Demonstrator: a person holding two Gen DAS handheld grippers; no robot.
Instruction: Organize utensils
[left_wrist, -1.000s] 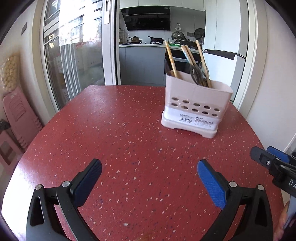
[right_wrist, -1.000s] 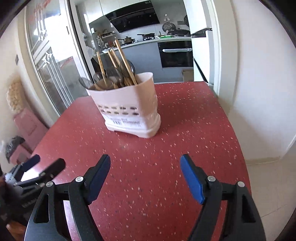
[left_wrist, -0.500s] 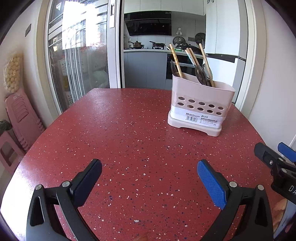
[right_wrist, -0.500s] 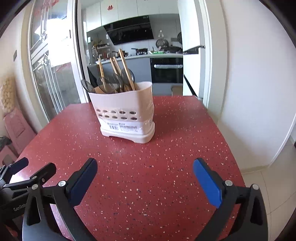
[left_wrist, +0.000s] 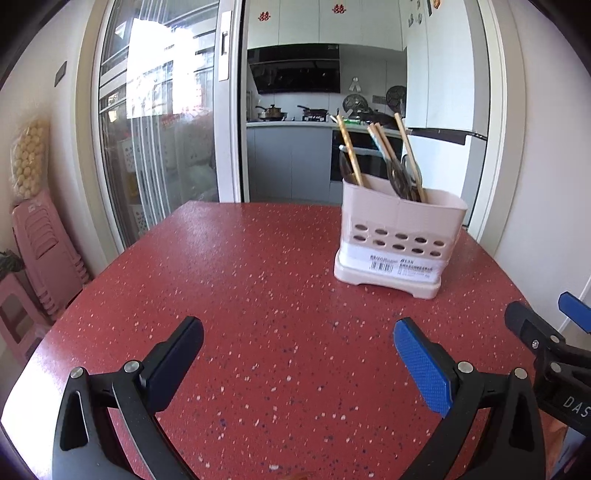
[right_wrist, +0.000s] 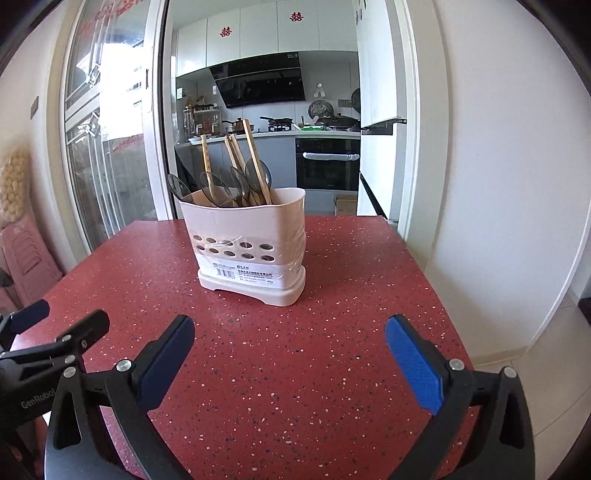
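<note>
Both grippers, left gripper (left_wrist: 298, 343) and right gripper (right_wrist: 290, 341), hang empty with jaws spread wide over the red table (left_wrist: 258, 295), so we judge that, with every utensil (right_wrist: 236, 177) upright in the pink holder (right_wrist: 251, 251) toward the table's far right corner, we do best to keep clear and not tip it.

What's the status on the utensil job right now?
Both tongs open, left and right, empty. Utensil holder upright on red table, spoons and chopsticks inside. Nothing blocking.

We see a red speckled tabletop (left_wrist: 258, 280). Behind it is a glass sliding door (left_wrist: 159, 155), and stacked pink stools (left_wrist: 40, 243) stand at the left wall.
</note>
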